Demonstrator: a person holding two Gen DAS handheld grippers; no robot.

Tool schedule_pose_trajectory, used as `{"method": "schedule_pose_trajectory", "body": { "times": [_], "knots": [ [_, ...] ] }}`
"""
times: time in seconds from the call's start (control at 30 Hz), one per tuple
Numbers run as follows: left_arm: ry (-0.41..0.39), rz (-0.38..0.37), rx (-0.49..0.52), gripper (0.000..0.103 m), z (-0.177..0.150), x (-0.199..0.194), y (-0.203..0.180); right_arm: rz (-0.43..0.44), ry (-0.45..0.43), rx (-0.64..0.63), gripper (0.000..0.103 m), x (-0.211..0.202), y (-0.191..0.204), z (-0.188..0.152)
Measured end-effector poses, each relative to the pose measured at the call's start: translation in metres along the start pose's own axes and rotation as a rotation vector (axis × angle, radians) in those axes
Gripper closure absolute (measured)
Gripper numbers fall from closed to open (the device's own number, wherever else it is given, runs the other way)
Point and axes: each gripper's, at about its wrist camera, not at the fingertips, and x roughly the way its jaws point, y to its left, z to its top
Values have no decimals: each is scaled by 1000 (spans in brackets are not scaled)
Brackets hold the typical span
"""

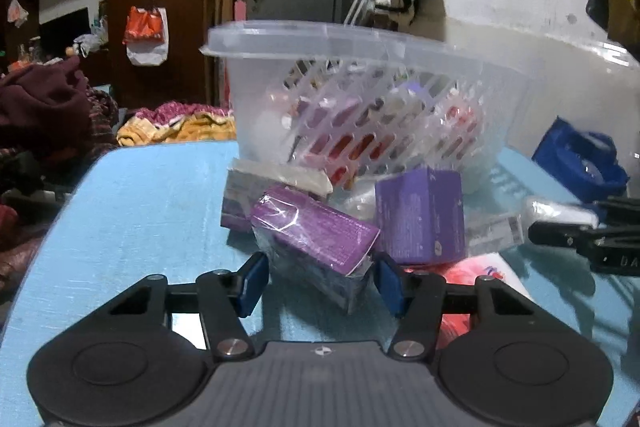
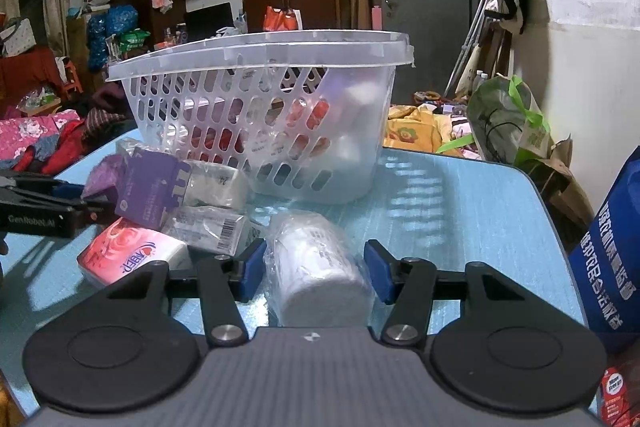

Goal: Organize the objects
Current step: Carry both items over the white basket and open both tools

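A clear slotted plastic basket (image 1: 320, 39) stands at the back of the blue table (image 1: 140, 207) and holds red and white packs. In front of it lies a heap of tissue packs. My left gripper (image 1: 320, 279) is shut on a purple plastic-wrapped pack (image 1: 316, 235), with both blue pads against its sides. A purple box (image 1: 420, 215) leans beside that pack. In the right wrist view the basket (image 2: 260, 47) is ahead, and my right gripper (image 2: 316, 269) is shut on a white wrapped pack (image 2: 316, 267) lying on the table. A pink pack (image 2: 128, 255) lies to its left.
A blue printed bag (image 2: 612, 247) stands at the table's right edge, and a green and white bag (image 2: 508, 119) sits behind the far right corner. Heaped clothes (image 1: 48, 107) lie beyond the left edge. A white wall (image 2: 592, 7) rises on the right.
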Motion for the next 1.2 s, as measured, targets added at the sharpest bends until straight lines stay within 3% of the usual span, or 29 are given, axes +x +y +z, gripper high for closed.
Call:
{"method": "schedule_pose_trajectory", "body": {
  "times": [0.3, 0.7, 1.2],
  "knots": [
    [-246, -47, 8, 43, -13, -40, 2, 4, -54, -1, 47, -8, 0, -1],
    [-291, -65, 14, 43, -16, -46, 5, 10, -77, 2, 48, -10, 0, -1],
    [-292, -68, 16, 43, -16, -48, 6, 15, -92, 6, 48, -12, -1, -2]
  ]
}}
